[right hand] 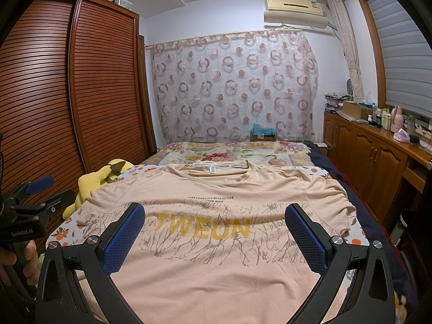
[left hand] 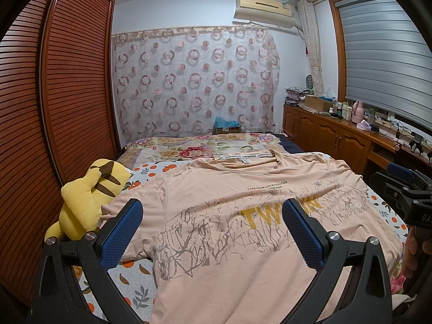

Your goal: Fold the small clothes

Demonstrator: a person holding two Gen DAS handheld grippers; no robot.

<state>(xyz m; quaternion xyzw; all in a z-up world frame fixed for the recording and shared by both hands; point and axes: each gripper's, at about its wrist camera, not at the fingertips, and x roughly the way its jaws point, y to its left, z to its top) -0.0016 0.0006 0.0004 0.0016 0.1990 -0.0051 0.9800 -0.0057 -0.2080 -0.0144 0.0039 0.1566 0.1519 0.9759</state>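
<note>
Blue-padded jaws of my left gripper (left hand: 213, 216) and right gripper (right hand: 214, 220) hung spread apart and empty above the peach T-shirt (right hand: 216, 264), which lay flat, print up, on the bed (right hand: 356, 239) beside the yellow plush (left hand: 86, 202); no fold had begun, so I judged all the folding remained.

Spread flat on the bed (right hand: 334, 174): a T-shirt (right hand: 216, 256), collar toward the far curtain (right hand: 232, 86). Left of it, a plush toy (left hand: 86, 202); right, cabinets (right hand: 378, 151).
</note>
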